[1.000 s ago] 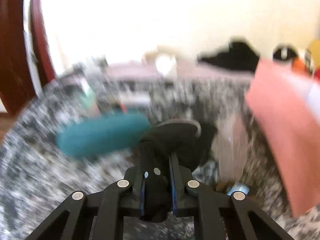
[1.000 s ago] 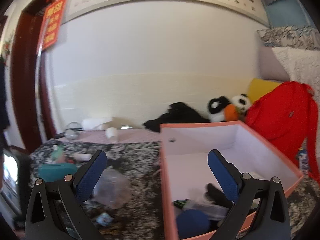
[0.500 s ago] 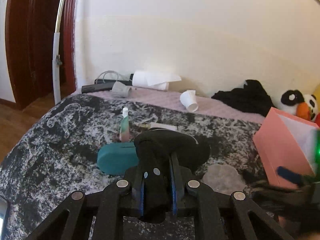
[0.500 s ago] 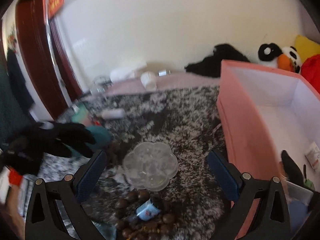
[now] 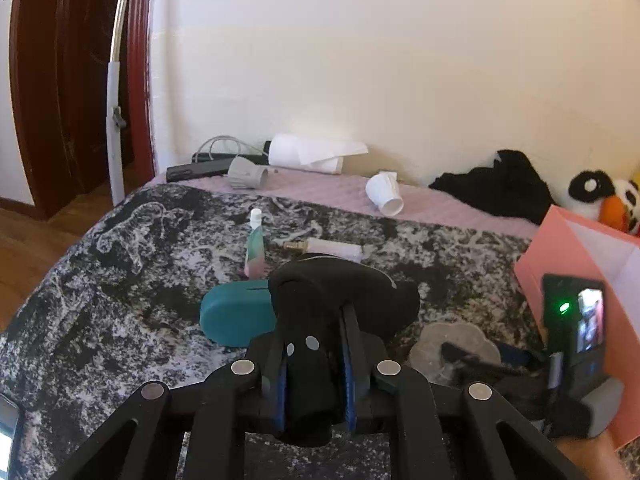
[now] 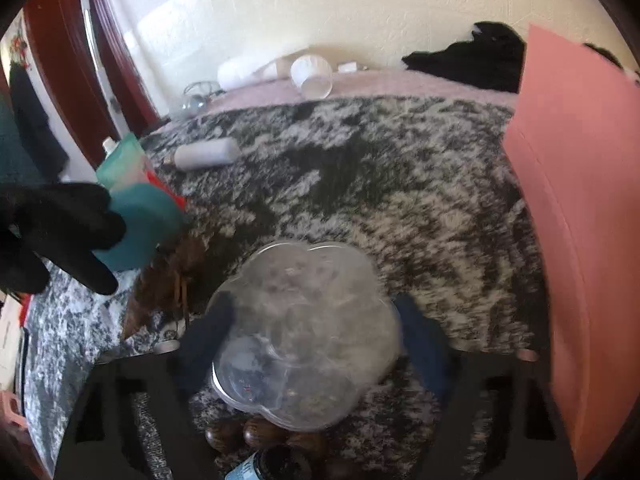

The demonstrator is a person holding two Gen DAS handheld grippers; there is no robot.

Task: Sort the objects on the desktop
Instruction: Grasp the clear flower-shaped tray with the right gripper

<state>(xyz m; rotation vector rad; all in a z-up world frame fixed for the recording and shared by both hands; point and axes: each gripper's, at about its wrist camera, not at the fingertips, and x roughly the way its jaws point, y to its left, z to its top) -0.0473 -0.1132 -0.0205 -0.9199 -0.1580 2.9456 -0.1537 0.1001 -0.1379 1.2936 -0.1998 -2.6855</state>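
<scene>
Two grippers: left (image 5: 314, 360) pinching black glove (image 5: 340, 300), right (image 6: 316, 332) closing round clear box (image 6: 304, 340)

We see a black glove (image 5: 340, 292), a teal case (image 5: 236, 316), a clear flower-shaped lid (image 6: 308, 336), a pink box (image 6: 580, 208), brown beads (image 6: 256, 436), a white cup (image 5: 384, 198), and a black-and-white mottled bedspread (image 5: 120, 280).

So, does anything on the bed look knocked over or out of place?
Yes. A white paper cup lies on its side on the pink sheet near the wall, its mouth facing the camera. A grey cup beside the paper roll is tipped over too. Nothing looks spilled.
</scene>
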